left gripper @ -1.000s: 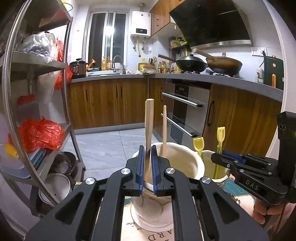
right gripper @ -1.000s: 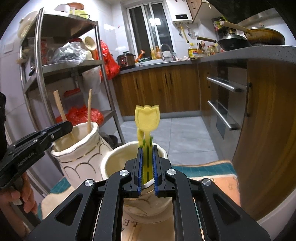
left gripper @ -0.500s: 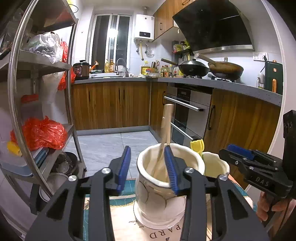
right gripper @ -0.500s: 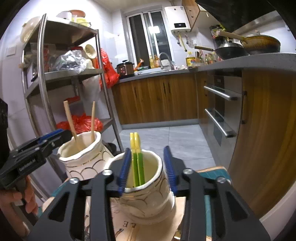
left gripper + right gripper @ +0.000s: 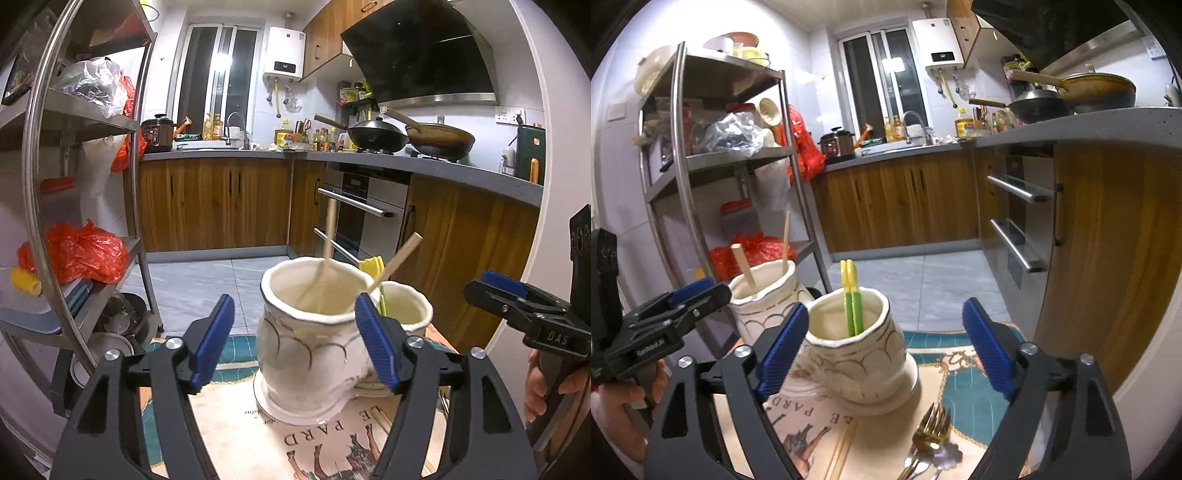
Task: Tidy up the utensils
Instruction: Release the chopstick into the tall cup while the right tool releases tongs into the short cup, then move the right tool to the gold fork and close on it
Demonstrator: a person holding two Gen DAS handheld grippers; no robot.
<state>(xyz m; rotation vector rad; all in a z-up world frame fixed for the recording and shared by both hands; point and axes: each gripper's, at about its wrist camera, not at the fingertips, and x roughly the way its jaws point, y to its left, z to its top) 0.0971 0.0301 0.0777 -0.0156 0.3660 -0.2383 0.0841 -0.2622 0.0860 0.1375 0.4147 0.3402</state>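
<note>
My left gripper [image 5: 295, 343] has its jaws opening with nothing gripped. Just beyond its fingertips stands a white vase [image 5: 306, 362] holding two wooden utensils [image 5: 328, 240]. My right gripper [image 5: 886, 347] is also opening, empty, in front of a second white vase [image 5: 857, 354] that holds yellow-green utensils [image 5: 851, 299]. Both vases stand side by side on a patterned mat [image 5: 964, 391]. Gold forks [image 5: 931, 435] and wooden chopsticks [image 5: 844, 450] lie on the mat near the right gripper. Each wrist view shows the other gripper at its edge, held by a hand.
A steel shelf rack [image 5: 74, 184] with bags and pots stands to the left of the mat. Wooden cabinets and an oven [image 5: 362, 221] run along the back and right. A counter edge [image 5: 1126, 122] overhangs on the right.
Both grippers opened and let go of their utensils, which now rest in the vases. Both grippers drew back from the vases.
</note>
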